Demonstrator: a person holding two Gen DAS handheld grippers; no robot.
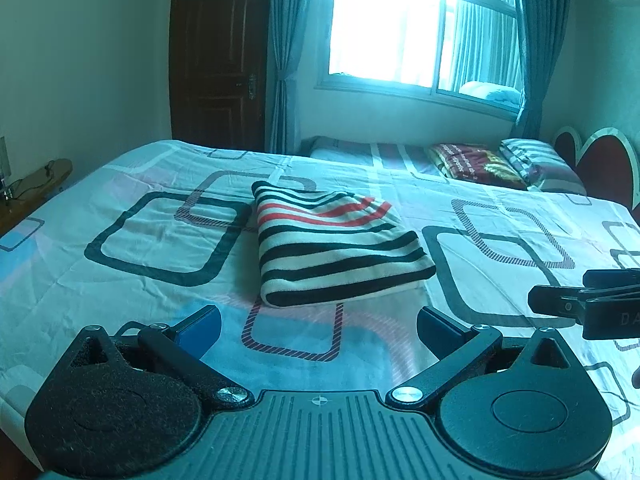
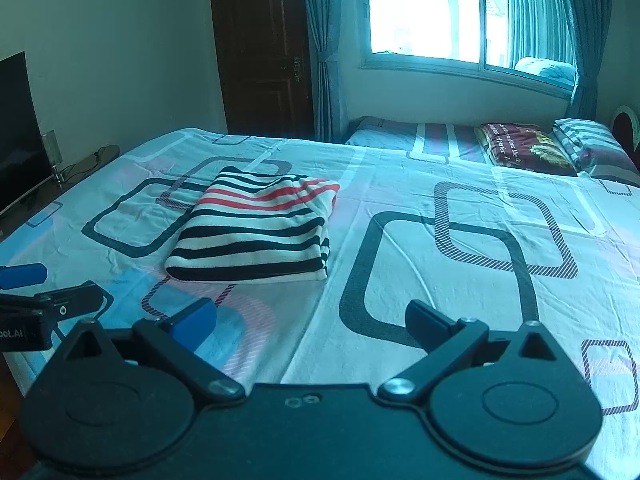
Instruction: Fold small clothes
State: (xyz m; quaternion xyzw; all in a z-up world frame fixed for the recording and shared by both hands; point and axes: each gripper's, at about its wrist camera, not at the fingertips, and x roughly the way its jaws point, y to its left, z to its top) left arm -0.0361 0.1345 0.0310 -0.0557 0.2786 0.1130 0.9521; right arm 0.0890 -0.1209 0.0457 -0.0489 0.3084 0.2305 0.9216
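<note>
A small garment with black, white and red stripes [image 1: 336, 244] lies folded into a compact rectangle on the bed; it also shows in the right wrist view [image 2: 256, 228]. My left gripper [image 1: 318, 326] is open and empty, held above the sheet just short of the garment's near edge. My right gripper [image 2: 312, 322] is open and empty, nearer than the garment and to its right. Each gripper shows at the edge of the other's view: the right gripper [image 1: 584, 304] and the left gripper [image 2: 40, 300].
The bed carries a patterned sheet [image 1: 132, 240] with dark square outlines. Pillows and a folded red blanket [image 1: 476, 164] lie at the far end by the headboard [image 1: 600, 160]. A dark door [image 1: 216, 60], curtains and a bright window stand behind. A TV [image 2: 16, 128] stands left.
</note>
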